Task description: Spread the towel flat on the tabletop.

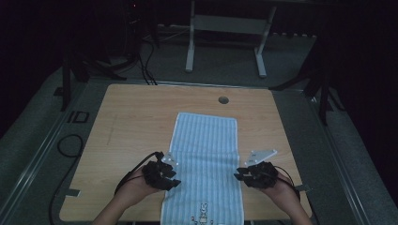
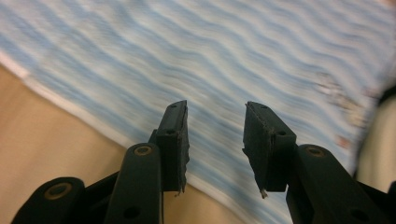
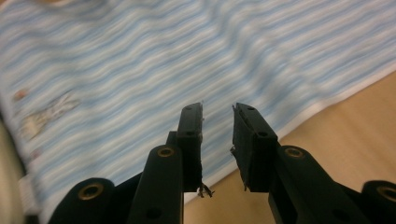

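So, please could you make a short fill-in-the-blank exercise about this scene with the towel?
1. The striped towel lies on a ____ table.
2. The towel's stripes are white and ____.
3. The left tongs are ____, with nothing between the jaws.
4. The right tongs hover over the towel's ____.

Missing words: wooden; blue; open; edge

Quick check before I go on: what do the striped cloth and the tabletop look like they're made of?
The striped cloth looks like soft woven or terry fabric, matte, light blue and white with a white hem; it lies limp with a fold across the middle. The tabletop looks like light wood or wood-look laminate, smooth with a faint sheen; which of the two I cannot tell.
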A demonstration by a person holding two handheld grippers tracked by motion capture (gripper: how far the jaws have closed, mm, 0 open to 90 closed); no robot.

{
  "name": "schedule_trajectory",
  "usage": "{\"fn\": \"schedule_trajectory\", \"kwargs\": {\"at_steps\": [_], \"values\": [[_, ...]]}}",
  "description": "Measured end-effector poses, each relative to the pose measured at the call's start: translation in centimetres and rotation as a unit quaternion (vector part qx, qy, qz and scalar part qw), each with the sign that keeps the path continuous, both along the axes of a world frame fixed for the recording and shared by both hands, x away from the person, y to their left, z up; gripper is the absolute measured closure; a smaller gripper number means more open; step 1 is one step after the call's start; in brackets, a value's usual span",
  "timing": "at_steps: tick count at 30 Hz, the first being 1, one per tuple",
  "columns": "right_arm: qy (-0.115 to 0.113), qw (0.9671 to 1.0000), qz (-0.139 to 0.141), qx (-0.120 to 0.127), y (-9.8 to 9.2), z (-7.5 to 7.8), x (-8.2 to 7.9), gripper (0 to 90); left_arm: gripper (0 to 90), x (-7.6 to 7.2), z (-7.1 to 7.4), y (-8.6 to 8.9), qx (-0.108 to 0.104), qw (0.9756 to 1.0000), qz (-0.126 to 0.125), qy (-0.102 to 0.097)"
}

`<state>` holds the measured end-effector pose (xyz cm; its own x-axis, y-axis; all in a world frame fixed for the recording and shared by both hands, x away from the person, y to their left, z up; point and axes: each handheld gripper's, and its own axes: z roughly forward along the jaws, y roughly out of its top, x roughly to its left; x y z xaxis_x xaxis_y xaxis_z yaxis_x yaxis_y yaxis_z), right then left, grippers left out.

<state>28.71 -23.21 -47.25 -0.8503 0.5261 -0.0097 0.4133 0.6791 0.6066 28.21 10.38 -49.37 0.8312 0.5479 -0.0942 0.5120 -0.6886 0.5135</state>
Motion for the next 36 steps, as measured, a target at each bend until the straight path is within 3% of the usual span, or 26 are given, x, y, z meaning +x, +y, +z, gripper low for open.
{"fn": "schedule_trajectory", "kwargs": {"at_steps": [2, 5, 7, 10, 17, 18, 29, 36], "values": [[-0.003, 0.9999, -0.008, 0.011, 0.1, 0.0, 1.5, 72.2, 59.8, 1.1, -0.8, -0.2, -0.002, 0.9999, 0.010, 0.011], [-0.013, 0.9994, -0.033, 0.001, 0.4, -0.2, 4.3, 74.0, 59.8, 2.0, -1.9, -0.8, 0.004, 0.9996, 0.001, 0.027], [-0.017, 0.9987, -0.047, -0.012, 0.8, -0.8, 6.2, 75.7, 59.8, 2.1, -2.3, -1.2, 0.006, 0.9994, -0.005, 0.034], [-0.005, 0.9976, -0.063, -0.027, 1.5, -2.5, 8.8, 75.7, 59.8, 2.2, -3.1, -1.6, 0.009, 0.9993, -0.006, 0.037], [0.019, 0.9954, -0.075, -0.057, 2.6, -5.8, 10.9, 72.9, 59.3, 2.1, -3.7, -2.1, 0.005, 0.9992, -0.009, 0.040], [0.019, 0.9956, -0.078, -0.048, 2.5, -6.0, 11.1, 72.9, 59.3, 2.2, -3.7, -2.2, 0.005, 0.9991, -0.010, 0.040], [0.035, 0.9923, -0.107, -0.050, 1.7, -5.9, 15.1, 72.2, 57.3, 4.1, -3.7, -3.4, 0.009, 0.9993, -0.006, 0.035], [0.043, 0.9883, -0.137, -0.051, 0.8, -5.8, 17.3, 72.2, 55.9, 5.6, -3.6, -4.8, 0.009, 0.9993, -0.008, 0.036]]}}
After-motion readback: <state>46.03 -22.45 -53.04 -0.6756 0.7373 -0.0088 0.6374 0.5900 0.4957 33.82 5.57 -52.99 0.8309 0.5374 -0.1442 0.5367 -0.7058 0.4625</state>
